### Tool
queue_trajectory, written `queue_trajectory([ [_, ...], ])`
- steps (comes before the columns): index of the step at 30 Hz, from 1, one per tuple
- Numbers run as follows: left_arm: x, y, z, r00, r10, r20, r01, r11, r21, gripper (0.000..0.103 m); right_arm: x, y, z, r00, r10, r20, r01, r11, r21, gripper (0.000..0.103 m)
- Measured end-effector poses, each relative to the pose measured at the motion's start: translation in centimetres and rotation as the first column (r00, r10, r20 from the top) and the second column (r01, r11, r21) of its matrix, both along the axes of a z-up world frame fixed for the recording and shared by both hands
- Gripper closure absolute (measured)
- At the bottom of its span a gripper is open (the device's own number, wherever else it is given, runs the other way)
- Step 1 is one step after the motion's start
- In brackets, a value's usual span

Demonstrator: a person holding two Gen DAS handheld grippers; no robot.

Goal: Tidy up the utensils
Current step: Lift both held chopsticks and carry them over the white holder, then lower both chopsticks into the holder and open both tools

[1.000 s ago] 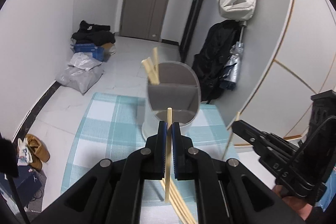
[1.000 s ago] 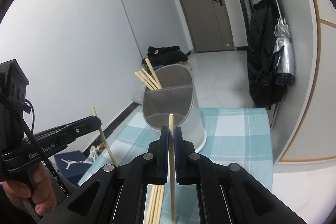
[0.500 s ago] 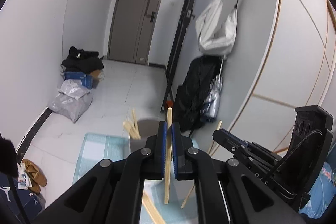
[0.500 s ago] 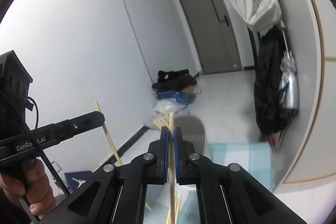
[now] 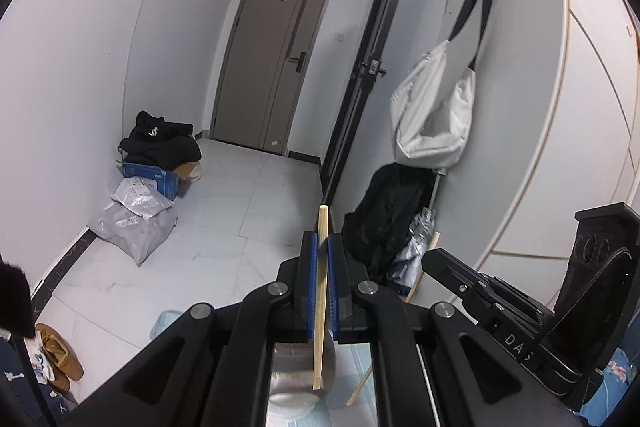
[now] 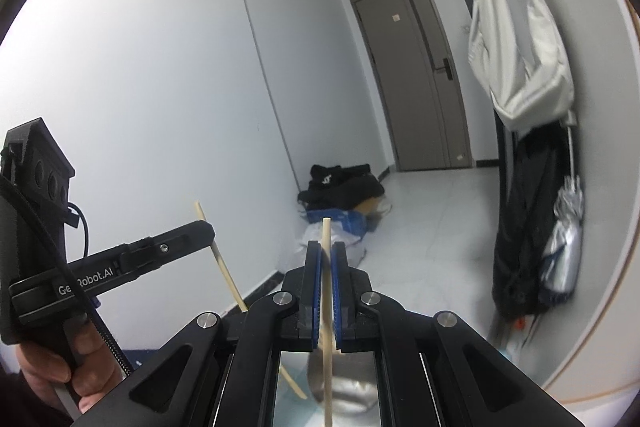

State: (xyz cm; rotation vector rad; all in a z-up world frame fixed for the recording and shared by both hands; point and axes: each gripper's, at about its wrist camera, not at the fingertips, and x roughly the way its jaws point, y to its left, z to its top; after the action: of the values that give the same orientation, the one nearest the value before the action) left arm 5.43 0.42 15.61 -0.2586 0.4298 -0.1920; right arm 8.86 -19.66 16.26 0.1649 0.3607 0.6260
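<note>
Wooden pale chopstick (image 5: 320, 291) pinched upright by left gripper (image 5: 322, 247); right gripper (image 6: 326, 259) pinches another thin chopstick (image 6: 327, 307); grey holder (image 5: 296, 375) below mostly hidden.

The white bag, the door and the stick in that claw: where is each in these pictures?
White bag (image 5: 432, 115), left wrist view, on its cloth body below the straps.
Door (image 5: 268, 67), left wrist view, middle of its brown panel.
Stick (image 6: 327, 291), right wrist view, on its shaft between the blue pads.
</note>
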Motion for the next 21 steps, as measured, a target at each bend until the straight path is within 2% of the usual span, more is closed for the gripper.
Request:
queue_trajectory([
  [11, 4.4, 2.4, -2.4, 0.999, 0.043, -0.012, -0.043, 0.996, -0.08, 0.101, 6.0, 2.7, -0.4, 1.0, 0.022, 0.018, -0.021, 0.999, -0.045, 0.099],
  [21, 6.3, 2.5, -5.6, 0.999, 0.029, -0.044, -0.033, 0.995, -0.099, 0.101, 9.1, 5.3, -3.4, 0.997, 0.076, 0.009, -0.074, 0.99, -0.122, 0.099],
])
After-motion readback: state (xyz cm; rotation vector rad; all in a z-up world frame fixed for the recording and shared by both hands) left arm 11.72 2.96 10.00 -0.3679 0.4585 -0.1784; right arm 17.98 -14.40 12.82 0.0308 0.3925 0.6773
